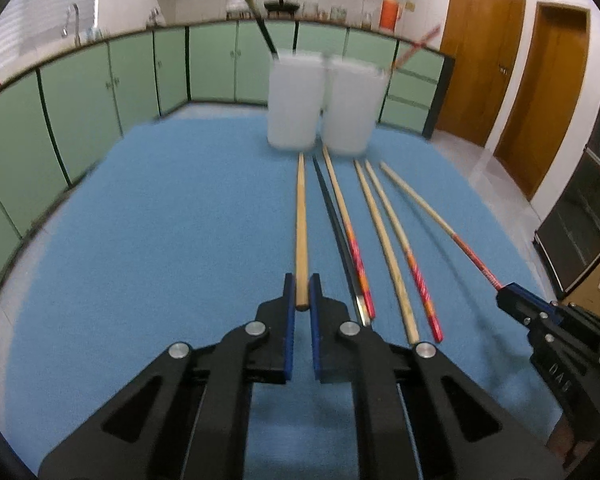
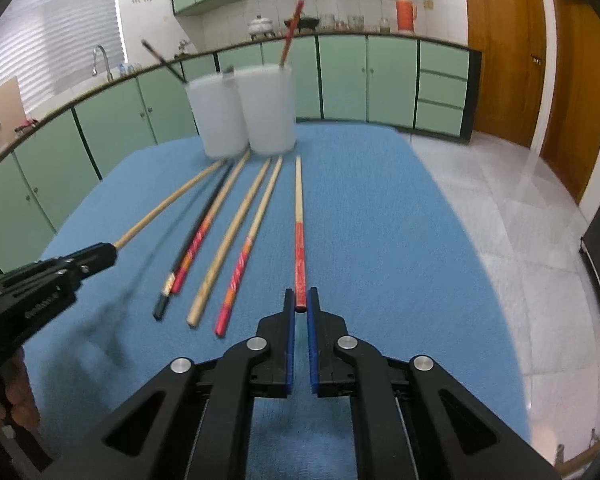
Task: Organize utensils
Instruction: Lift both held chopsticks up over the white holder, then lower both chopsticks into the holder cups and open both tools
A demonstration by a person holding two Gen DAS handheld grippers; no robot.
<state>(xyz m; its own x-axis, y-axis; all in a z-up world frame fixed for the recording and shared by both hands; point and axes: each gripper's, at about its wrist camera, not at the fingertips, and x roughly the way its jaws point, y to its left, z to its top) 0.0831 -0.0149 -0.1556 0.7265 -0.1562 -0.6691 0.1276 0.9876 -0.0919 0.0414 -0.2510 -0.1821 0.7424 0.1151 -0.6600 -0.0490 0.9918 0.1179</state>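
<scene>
We see the left half of the blue worktop [image 1: 160, 220] bare from near edge to far edge, so a claw could pass there freely. Two white tubs [image 1: 296, 100] stand side by side at the far edge, sticks leaning out of them, blocking the middle. Four chopsticks [image 1: 384, 248] lie loose on the cloth before the tubs, running toward the near edge; the gaps between them look narrow, though blur hampers judgement.

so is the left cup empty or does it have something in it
Not empty: a dark chopstick stands slanted out of the left cup.
</scene>
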